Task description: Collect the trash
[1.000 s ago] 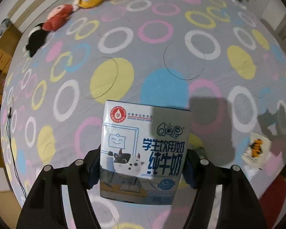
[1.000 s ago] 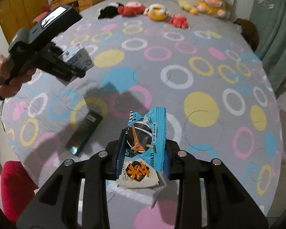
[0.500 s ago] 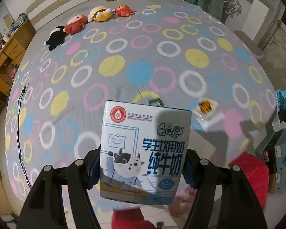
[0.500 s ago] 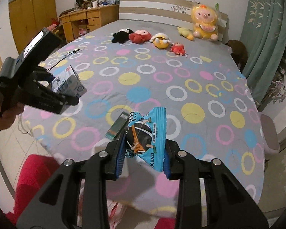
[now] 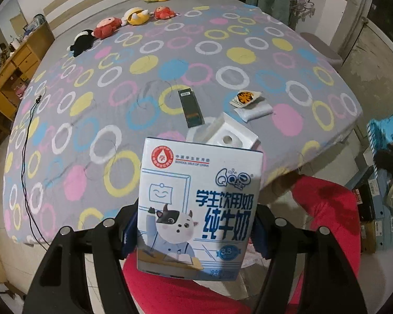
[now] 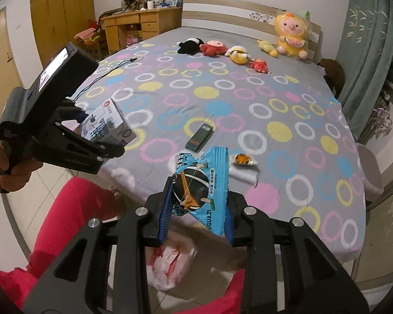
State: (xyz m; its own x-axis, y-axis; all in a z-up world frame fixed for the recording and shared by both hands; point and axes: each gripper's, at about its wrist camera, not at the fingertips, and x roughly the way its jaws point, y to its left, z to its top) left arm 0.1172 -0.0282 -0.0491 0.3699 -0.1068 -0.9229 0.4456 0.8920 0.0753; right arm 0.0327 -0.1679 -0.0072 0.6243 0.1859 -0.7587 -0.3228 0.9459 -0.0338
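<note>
The left claw (image 5: pixel 194 235) gripped a school milk carton (image 5: pixel 196 204) upright between its pads. The right claw (image 6: pixel 196 217) was clamped on a blue snack wrapper (image 6: pixel 200 188). Below the right claw, a white plastic bag (image 6: pixel 170 264) lay on the floor. Beyond both claws, a dark flat box (image 6: pixel 199 136) and an orange-printed sachet (image 6: pixel 242 160) remained on the bed (image 6: pixel 314 172). Judged step: carry each item over the bag, lower it and release only once it is centred.

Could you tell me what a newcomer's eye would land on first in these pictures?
First the milk carton clamped in the left tool, filling the foreground. Next the blue snack wrapper pinched in the right tool. Behind both spreads the ring-patterned bed, with plush toys lined near its headboard.
</note>
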